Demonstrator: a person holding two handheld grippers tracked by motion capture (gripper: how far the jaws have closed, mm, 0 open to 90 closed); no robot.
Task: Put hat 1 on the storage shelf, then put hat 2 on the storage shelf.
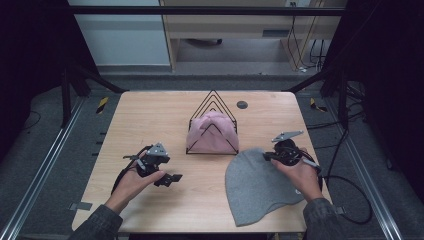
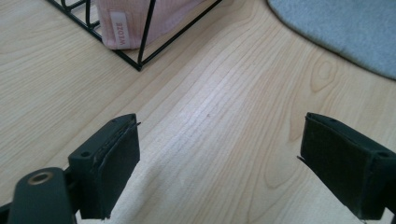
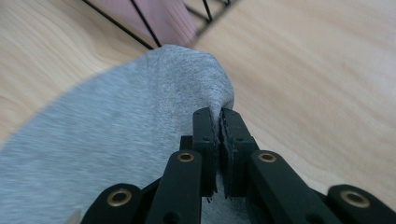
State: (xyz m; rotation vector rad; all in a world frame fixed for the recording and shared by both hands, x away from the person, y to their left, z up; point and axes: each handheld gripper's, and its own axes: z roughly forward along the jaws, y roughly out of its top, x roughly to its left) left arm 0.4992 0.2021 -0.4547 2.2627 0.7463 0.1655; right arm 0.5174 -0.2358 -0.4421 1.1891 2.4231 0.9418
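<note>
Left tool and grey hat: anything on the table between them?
Nothing: bare wood runs from the left tool to the grey hat in the high view; the left gripper view agrees.

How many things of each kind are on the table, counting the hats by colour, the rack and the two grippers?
Grey hats: 1, the grey hat, its edge pinched by the right gripper
Pink hats: 1, the pink hat inside the rack
Wire racks: 1, the black wire rack
Grippers: 2, the right one and the left gripper, open
Total: 5
</note>
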